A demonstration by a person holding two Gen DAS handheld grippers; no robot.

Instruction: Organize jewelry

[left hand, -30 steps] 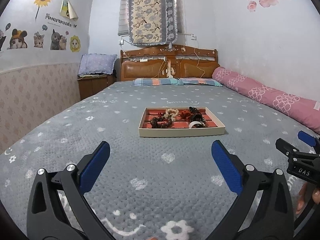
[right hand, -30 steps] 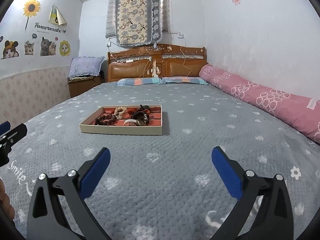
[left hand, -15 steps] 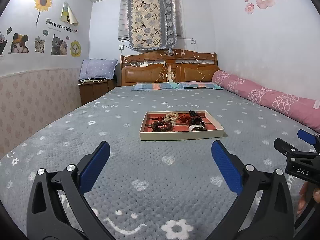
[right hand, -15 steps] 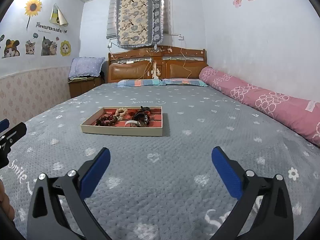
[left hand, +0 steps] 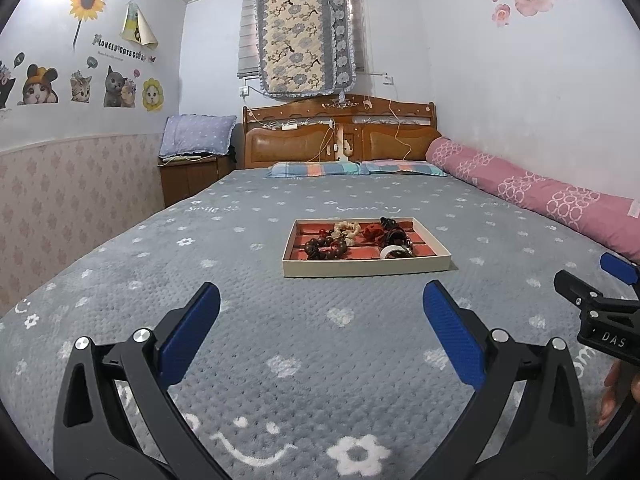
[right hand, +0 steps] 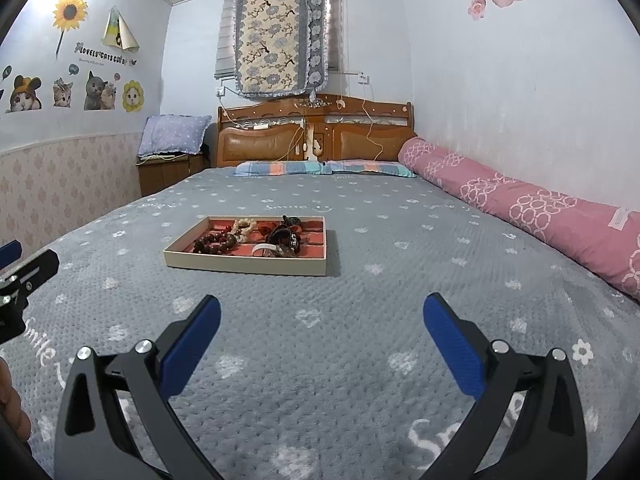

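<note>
A shallow beige tray (left hand: 366, 269) with a red lining lies on the grey bed ahead; it also shows in the right wrist view (right hand: 244, 267). In it lie a dark bead bracelet (left hand: 326, 249), a pale bead bracelet (left hand: 347, 229), a red piece (left hand: 371, 231), a black piece (left hand: 394, 232) and a white ring (left hand: 390, 251). My left gripper (left hand: 320, 304) is open and empty, well short of the tray. My right gripper (right hand: 322, 316) is open and empty, to the right of the tray. The right gripper's fingers (left hand: 616, 270) show at the right edge of the left view.
The grey bedspread (left hand: 304, 344) with white hearts and flowers covers the bed. A pink bolster (left hand: 532, 196) lies along the right wall. Striped pillows (left hand: 356, 169) and a wooden headboard (left hand: 340, 136) are at the far end. A nightstand (left hand: 192, 172) stands at the left.
Both cameras have tilted up and lowered slightly; the tray sits a little higher and farther in both views. Both grippers stay open and empty.
</note>
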